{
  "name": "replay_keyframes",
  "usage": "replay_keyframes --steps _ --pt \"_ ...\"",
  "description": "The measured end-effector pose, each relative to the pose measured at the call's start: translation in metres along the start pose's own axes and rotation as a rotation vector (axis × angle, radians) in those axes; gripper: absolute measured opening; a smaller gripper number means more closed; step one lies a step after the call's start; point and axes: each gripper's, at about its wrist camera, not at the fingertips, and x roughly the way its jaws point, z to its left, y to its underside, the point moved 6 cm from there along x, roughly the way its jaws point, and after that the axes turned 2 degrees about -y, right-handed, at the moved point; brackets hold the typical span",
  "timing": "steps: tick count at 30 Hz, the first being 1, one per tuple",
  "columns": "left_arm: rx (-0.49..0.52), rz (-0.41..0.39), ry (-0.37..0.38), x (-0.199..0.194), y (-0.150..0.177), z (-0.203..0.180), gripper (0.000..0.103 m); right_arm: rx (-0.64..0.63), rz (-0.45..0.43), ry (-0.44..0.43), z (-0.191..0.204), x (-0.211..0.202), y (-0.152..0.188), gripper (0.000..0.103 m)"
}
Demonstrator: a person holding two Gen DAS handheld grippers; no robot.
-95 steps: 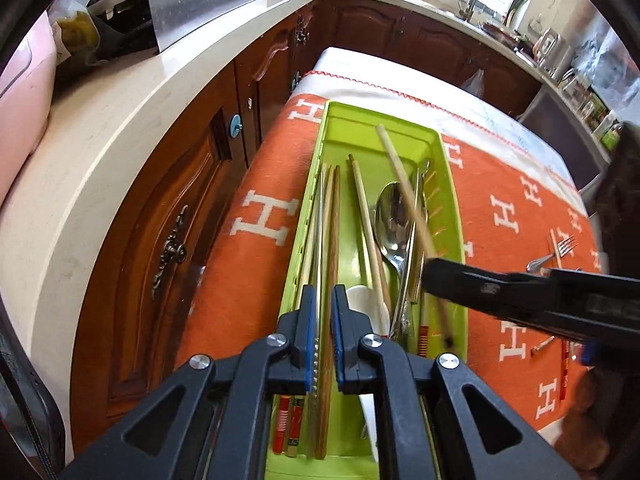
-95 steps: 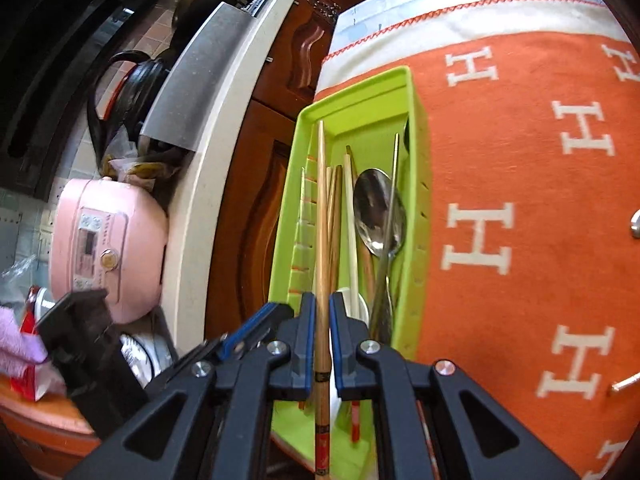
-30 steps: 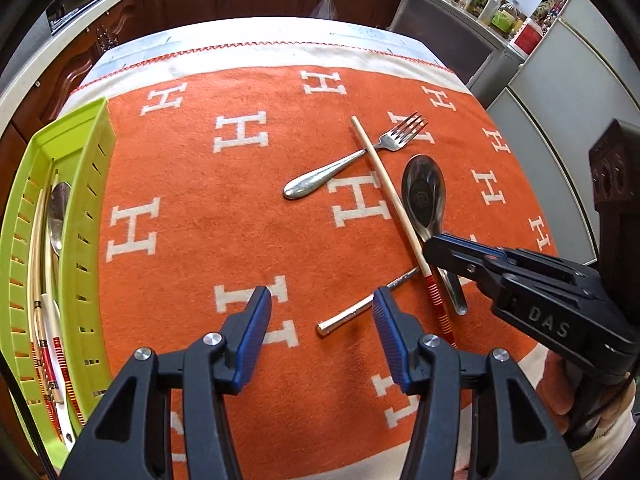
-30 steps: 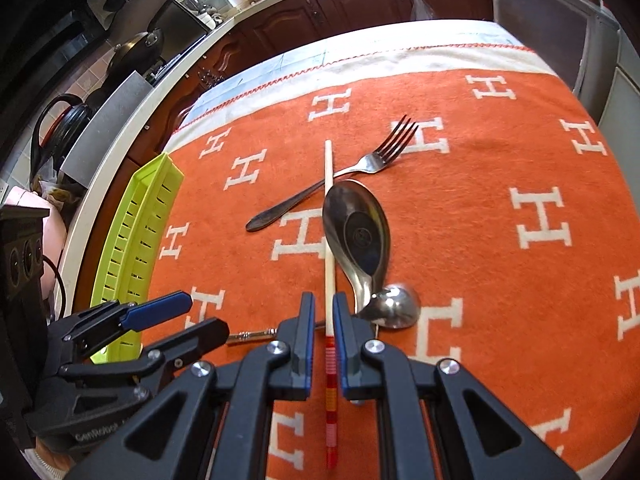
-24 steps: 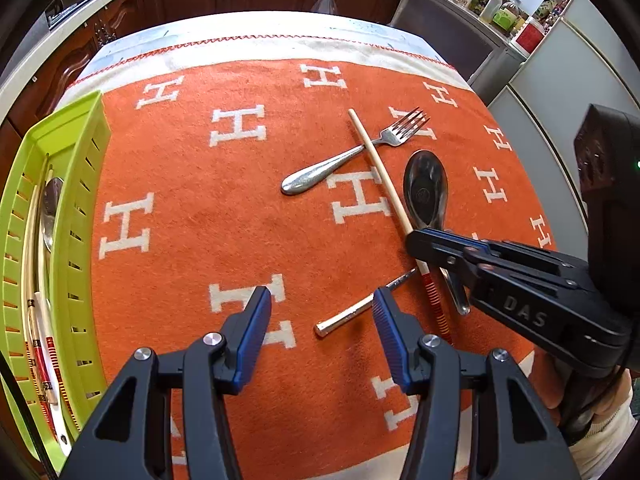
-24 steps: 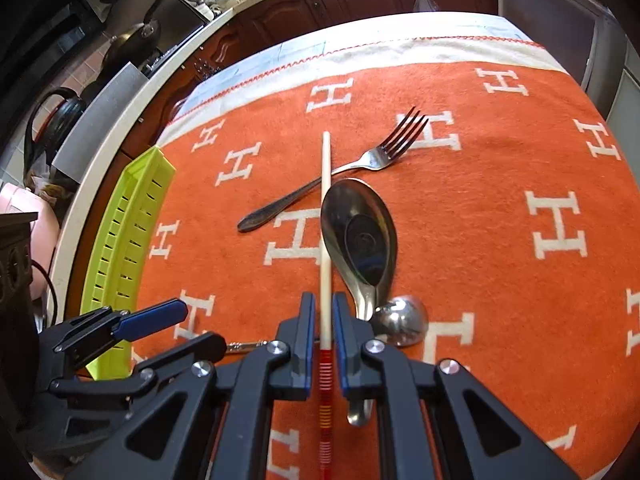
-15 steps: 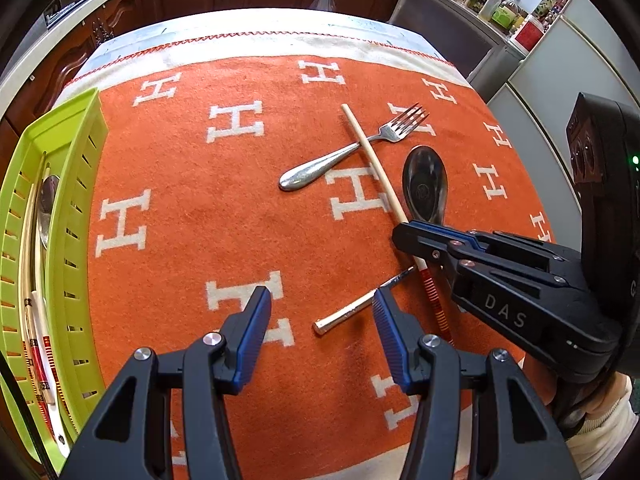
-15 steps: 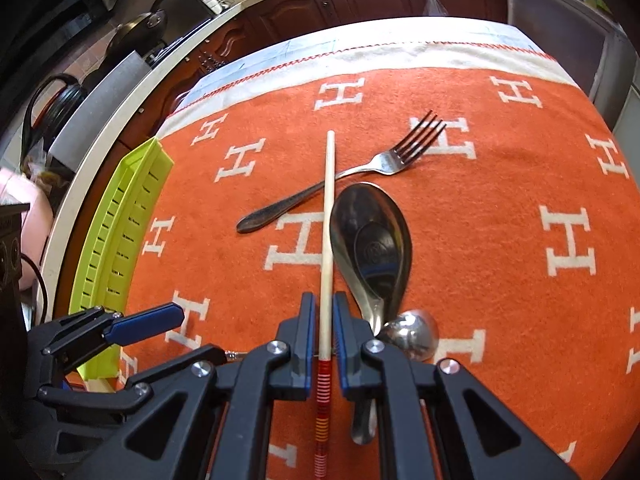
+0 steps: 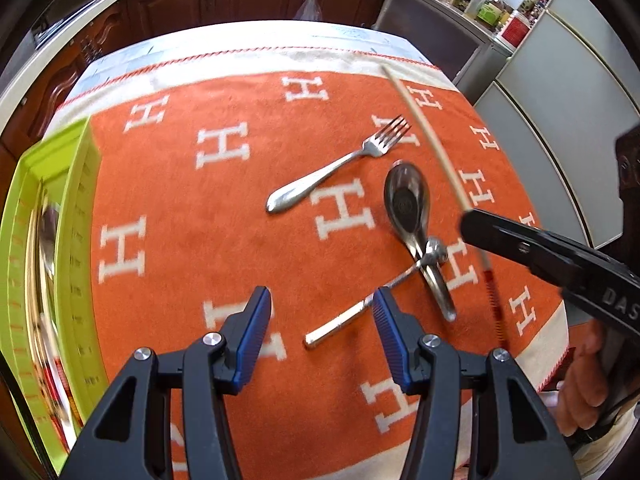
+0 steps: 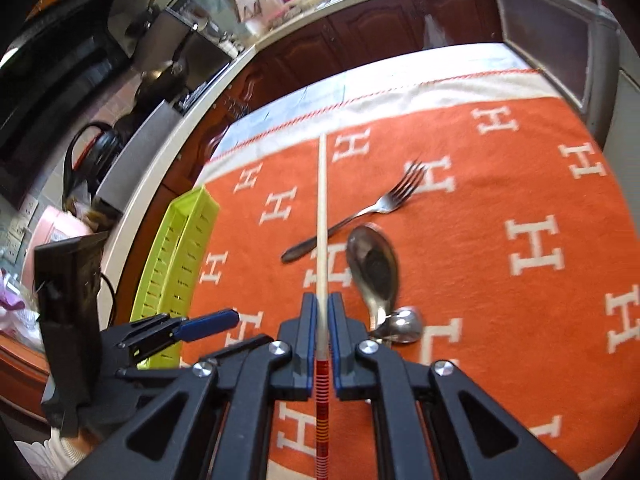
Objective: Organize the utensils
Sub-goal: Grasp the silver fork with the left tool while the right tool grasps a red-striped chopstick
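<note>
From the left: the green tray (image 10: 176, 240) lies at the cloth's left edge, its length parallel to the chopstick (image 10: 322, 216) you hold. Your left gripper (image 9: 320, 316) hangs half open and empty over a small spoon (image 9: 376, 292). Your right gripper (image 10: 322, 332), just closed, clamps the chopstick near its red end. Carry it leftward, keeping the stick aligned with the tray.

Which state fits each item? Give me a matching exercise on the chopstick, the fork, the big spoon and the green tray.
Items:
1. chopstick
2. fork
3. big spoon
4. green tray

States:
A. lies alone on the blanket
B. stands at the blanket's left edge, holding utensils
C. clamped in the right gripper
D. its handle crosses a smaller spoon

Pairs: 1-C, 2-A, 3-D, 4-B
</note>
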Motion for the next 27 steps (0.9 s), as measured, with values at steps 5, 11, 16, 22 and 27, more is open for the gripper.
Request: replay_keyframes --steps 5,11,16,22,27 --pt "0.065 0.007 0.0 0.008 -0.035 -0.004 0.051 0.079 -0.052 0.002 -0.019 -0.015 -0.009 0.006" --pt "0.104 0.087 -0.001 0.042 -0.074 0.0 0.026 0.159 -0.069 -0.004 -0.041 -0.015 -0.015 0.006" --pt "0.121 0.115 0.11 0.054 -0.097 -0.008 0.023 0.183 -0.063 -0.009 -0.052 -0.01 -0.017 0.006" --pt "0.206 0.15 0.1 0.073 -0.106 -0.027 0.021 0.203 -0.06 -0.008 -0.062 -0.005 -0.021 0.006" --pt "0.257 0.19 0.097 0.085 -0.109 -0.032 0.018 0.209 -0.067 -0.005 -0.069 -0.006 -0.026 0.006"
